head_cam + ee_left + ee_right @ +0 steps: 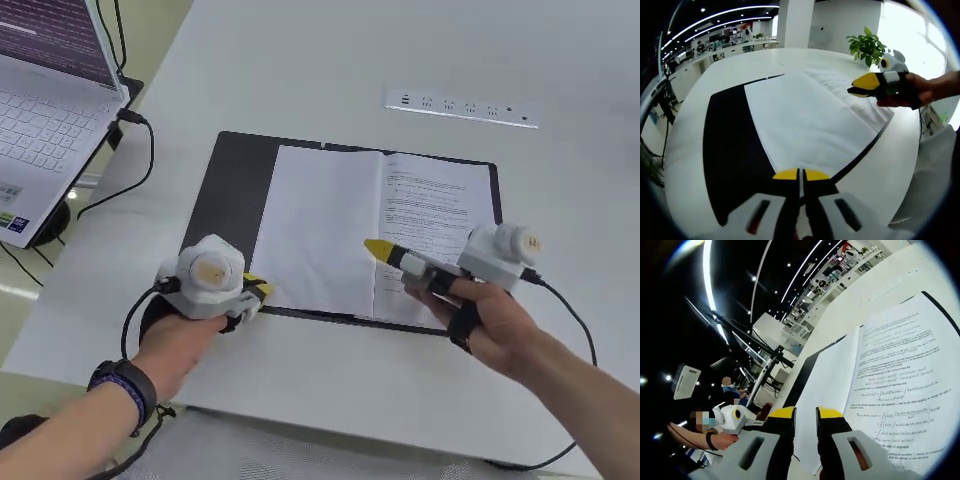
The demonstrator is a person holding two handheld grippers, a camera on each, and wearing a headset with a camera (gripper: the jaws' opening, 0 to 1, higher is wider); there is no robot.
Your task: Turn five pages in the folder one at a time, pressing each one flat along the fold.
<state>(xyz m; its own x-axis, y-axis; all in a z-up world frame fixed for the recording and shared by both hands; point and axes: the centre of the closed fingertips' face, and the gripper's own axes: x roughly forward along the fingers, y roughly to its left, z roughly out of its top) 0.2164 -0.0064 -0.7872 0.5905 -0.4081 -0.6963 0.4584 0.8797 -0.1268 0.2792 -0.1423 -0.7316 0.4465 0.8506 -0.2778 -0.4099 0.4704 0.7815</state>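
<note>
A black folder (235, 190) lies open on the white table. Its left side holds a blank white page (320, 230) and its right side a printed page (435, 215). My left gripper (258, 290) rests at the folder's near left corner, jaws shut with nothing between them (800, 174), pointing across the blank page (805, 120). My right gripper (380, 248) hovers low over the fold near the front edge. Its jaws stand slightly apart (806, 412) and hold nothing, with the printed page (900, 375) just ahead of them. The right gripper (860, 86) also appears in the left gripper view.
An open laptop (50, 110) sits at the far left with a black cable (145, 165) trailing off the table edge. A white power strip (462, 106) lies behind the folder. The table's front edge runs just below both hands.
</note>
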